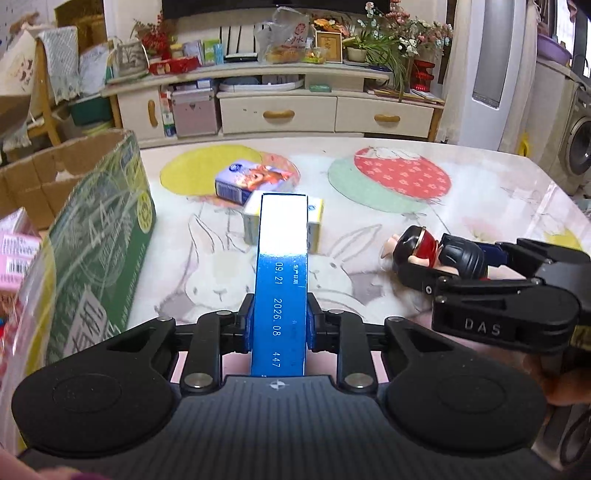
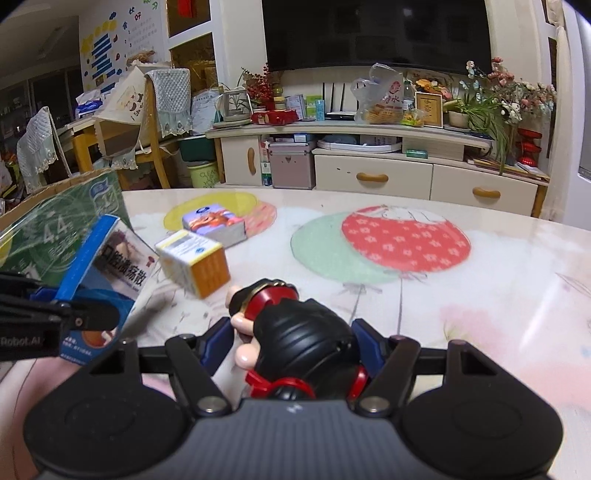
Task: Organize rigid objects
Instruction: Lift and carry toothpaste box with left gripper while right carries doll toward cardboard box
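The left gripper (image 1: 279, 325) clamps a slim blue cardboard box (image 1: 282, 273); the right gripper (image 2: 291, 341) grips a black-haired plastic toy figure (image 2: 295, 339), jaws half-spread

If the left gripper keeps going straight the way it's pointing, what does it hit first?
Probably the white and yellow box: it lies on the table directly past the far end of the blue box clamped in the left gripper. That carried box would meet it first, though depth is uncertain.

Home living room: television (image 2: 373, 33), drawer cabinet (image 2: 424, 181), potted flowers (image 2: 495, 96).
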`<move>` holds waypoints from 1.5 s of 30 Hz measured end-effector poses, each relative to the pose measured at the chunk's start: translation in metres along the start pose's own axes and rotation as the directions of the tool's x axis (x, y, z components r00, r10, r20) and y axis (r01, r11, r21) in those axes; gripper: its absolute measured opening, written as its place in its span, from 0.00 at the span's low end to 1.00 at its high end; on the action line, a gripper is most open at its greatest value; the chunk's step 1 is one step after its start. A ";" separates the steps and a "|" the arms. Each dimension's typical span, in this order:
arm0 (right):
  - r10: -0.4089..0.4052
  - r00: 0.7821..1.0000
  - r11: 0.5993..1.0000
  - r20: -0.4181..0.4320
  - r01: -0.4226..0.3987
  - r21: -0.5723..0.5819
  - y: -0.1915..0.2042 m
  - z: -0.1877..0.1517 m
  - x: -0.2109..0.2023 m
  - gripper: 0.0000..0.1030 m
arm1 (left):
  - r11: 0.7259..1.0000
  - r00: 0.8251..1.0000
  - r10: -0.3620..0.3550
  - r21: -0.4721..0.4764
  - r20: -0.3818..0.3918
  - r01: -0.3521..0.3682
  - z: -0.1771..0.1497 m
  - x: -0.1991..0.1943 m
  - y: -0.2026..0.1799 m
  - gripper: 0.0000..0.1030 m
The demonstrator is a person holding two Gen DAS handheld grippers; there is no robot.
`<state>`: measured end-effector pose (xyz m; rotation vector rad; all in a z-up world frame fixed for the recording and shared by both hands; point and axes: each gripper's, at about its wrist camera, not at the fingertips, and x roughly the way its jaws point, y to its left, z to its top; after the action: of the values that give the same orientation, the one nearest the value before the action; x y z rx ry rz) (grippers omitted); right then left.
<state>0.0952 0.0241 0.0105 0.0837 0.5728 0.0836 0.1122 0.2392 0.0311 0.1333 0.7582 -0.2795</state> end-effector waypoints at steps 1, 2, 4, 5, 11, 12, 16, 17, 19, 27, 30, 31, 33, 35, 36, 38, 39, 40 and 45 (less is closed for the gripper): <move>-0.004 1.000 1.000 -0.001 0.004 0.003 0.001 -0.001 -0.003 0.68 | 1.000 1.000 -0.007 -0.005 -0.003 0.007 0.000 -0.001 0.000 0.29; -0.010 1.000 1.000 -0.002 0.010 0.008 0.001 -0.003 -0.005 0.68 | 1.000 1.000 -0.014 -0.009 -0.004 0.014 -0.001 -0.003 0.000 0.29; -0.019 1.000 1.000 -0.004 0.019 0.016 0.002 -0.006 -0.011 0.68 | 1.000 1.000 -0.025 -0.012 -0.002 0.025 -0.003 -0.007 0.000 0.29; -0.024 1.000 0.999 -0.006 0.024 0.021 0.003 -0.008 -0.014 0.68 | 0.999 0.999 -0.032 -0.015 0.000 0.032 -0.003 -0.010 0.000 0.29; -0.051 0.999 0.998 -0.004 0.052 0.040 0.010 -0.017 -0.034 0.67 | 0.998 0.998 -0.068 -0.016 0.015 0.068 -0.004 -0.023 0.002 0.29; -0.053 0.999 0.998 -0.005 0.053 0.042 0.012 -0.019 -0.037 0.67 | 0.997 0.997 -0.073 -0.016 0.016 0.073 -0.004 -0.025 0.003 0.29; -0.064 0.998 0.997 -0.016 0.064 0.038 0.019 -0.025 -0.046 0.67 | 0.996 0.996 -0.091 -0.015 0.026 0.091 -0.004 -0.033 0.010 0.29; -0.066 0.998 0.997 -0.018 0.067 0.036 0.021 -0.026 -0.048 0.67 | 0.996 0.995 -0.093 -0.015 0.030 0.093 -0.005 -0.036 0.009 0.29; -0.071 0.997 0.997 -0.020 0.071 0.036 0.024 -0.029 -0.052 0.67 | 0.995 0.995 -0.095 -0.018 0.042 0.096 -0.004 -0.040 0.010 0.29; -0.081 0.996 0.996 -0.025 0.082 0.044 0.033 -0.034 -0.068 0.67 | 0.995 0.992 -0.091 -0.029 0.089 0.094 0.001 -0.056 0.020 0.29; -0.084 0.996 0.996 -0.026 0.085 0.039 0.040 -0.035 -0.075 0.67 | 0.996 0.990 -0.084 -0.030 0.110 0.088 0.002 -0.064 0.022 0.29; -0.084 0.996 0.996 -0.025 0.085 0.035 0.042 -0.036 -0.076 0.67 | 0.996 0.990 -0.083 -0.033 0.116 0.087 0.003 -0.066 0.024 0.29; -0.083 0.996 0.996 -0.025 0.083 0.028 0.047 -0.036 -0.079 0.67 | 0.995 0.988 -0.084 -0.036 0.129 0.089 0.004 -0.072 0.028 0.29; -0.079 0.997 0.996 -0.024 0.079 0.027 0.051 -0.036 -0.082 0.67 | 0.996 0.986 -0.078 -0.035 0.144 0.084 0.005 -0.076 0.031 0.29; -0.076 0.997 0.997 -0.024 0.077 0.029 0.052 -0.035 -0.083 0.67 | 0.996 0.986 -0.072 -0.035 0.151 0.078 0.005 -0.078 0.032 0.29; -0.068 0.997 0.997 -0.024 0.069 0.039 0.055 -0.034 -0.086 0.67 | 0.997 0.985 -0.065 -0.038 0.162 0.072 0.007 -0.081 0.035 0.29; -0.063 0.998 0.997 -0.024 0.064 0.046 0.057 -0.032 -0.087 0.67 | 0.997 0.984 -0.064 -0.041 0.167 0.072 0.007 -0.082 0.036 0.29; -0.058 0.998 0.997 -0.023 0.060 0.051 0.059 -0.031 -0.088 0.67 | 0.997 0.983 -0.061 -0.044 0.171 0.070 0.008 -0.083 0.038 0.29; -0.044 0.999 0.997 -0.010 0.045 0.063 0.069 -0.025 -0.095 0.67 | 0.997 0.979 -0.040 -0.051 0.198 0.051 0.009 -0.091 0.046 0.29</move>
<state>-0.0018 0.0844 0.0477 0.1316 0.5857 0.0225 0.0685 0.2996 0.1016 0.0348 0.5727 -0.3098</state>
